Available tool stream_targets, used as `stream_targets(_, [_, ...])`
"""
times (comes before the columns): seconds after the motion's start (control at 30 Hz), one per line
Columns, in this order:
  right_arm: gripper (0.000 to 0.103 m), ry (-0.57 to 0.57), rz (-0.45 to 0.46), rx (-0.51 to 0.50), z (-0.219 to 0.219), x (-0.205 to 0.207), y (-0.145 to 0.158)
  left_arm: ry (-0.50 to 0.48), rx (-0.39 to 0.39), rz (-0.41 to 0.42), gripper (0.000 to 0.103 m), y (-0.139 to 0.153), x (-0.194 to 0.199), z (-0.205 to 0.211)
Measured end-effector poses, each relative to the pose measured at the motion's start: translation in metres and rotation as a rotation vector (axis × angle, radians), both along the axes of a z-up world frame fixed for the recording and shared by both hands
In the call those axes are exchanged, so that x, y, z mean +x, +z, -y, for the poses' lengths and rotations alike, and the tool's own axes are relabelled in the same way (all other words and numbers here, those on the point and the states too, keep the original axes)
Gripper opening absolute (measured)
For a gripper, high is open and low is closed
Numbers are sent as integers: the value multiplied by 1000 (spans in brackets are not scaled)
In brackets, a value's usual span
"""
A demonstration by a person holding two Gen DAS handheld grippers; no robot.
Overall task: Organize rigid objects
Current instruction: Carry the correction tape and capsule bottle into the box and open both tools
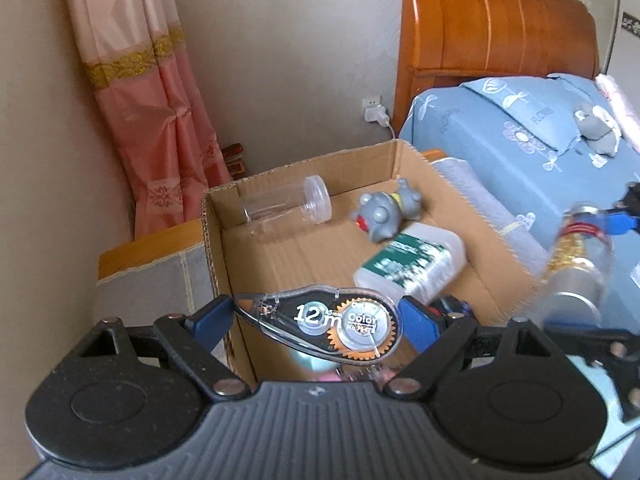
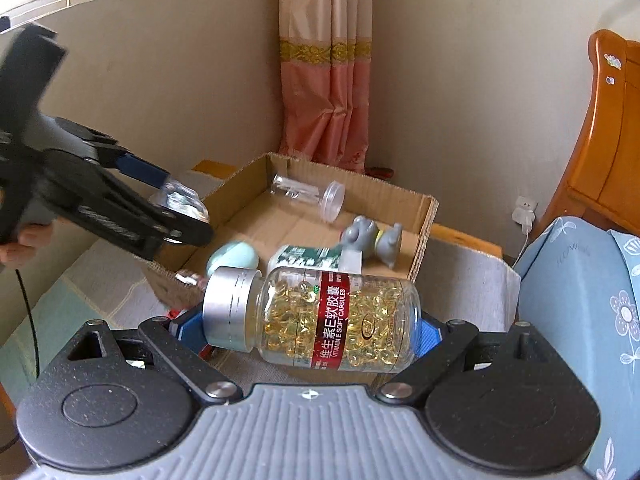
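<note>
The left tongs [image 1: 316, 322] are gripping a tape roller [image 1: 320, 326] above the box [image 1: 460, 184]; the right tongs [image 2: 316, 330] are clamping a capsule bottle [image 2: 312, 318] just short of it. Four things are already lying inside: jar [image 1: 286, 206], toy [image 1: 386, 212], white bottle [image 1: 412, 266], egg [image 2: 232, 260]. By my reading, these two are remaining.
</note>
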State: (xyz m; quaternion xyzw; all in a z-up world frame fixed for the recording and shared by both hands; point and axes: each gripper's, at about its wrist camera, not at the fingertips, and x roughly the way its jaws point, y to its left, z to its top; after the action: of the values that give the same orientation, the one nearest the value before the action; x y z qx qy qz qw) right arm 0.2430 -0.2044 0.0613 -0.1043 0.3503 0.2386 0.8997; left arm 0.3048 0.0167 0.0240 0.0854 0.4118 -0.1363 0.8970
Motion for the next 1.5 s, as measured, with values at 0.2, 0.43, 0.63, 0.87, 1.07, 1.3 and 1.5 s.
stream_targets(0.2, [97, -13, -6, -1, -3, 20, 2, 32, 1, -36, 88, -20, 32, 2])
stream_targets(0.43, [97, -19, -7, -18, -9, 34, 1, 87, 0, -34, 89, -37, 44, -1])
stream_targets(0.63, [97, -30, -13, -22, -13, 43, 1, 92, 7, -31, 91, -34, 35, -9])
stream_targets(0.87, [97, -27, -17, -30, -26, 57, 2, 132, -6, -7, 95, -13, 2, -35])
stream_targets(1.07, [97, -19, -42, -38, -47, 82, -1, 121, 21, 13, 95, 2, -29, -47])
stream_targets(1.3, [97, -1, -88, -52, -77, 108, -12, 146, 12, 54, 95, 14, -53, -62])
stream_targets(1.5, [103, -3, -88, -85, -93, 119, -26, 164, -10, 62, 95, 16, -64, -72])
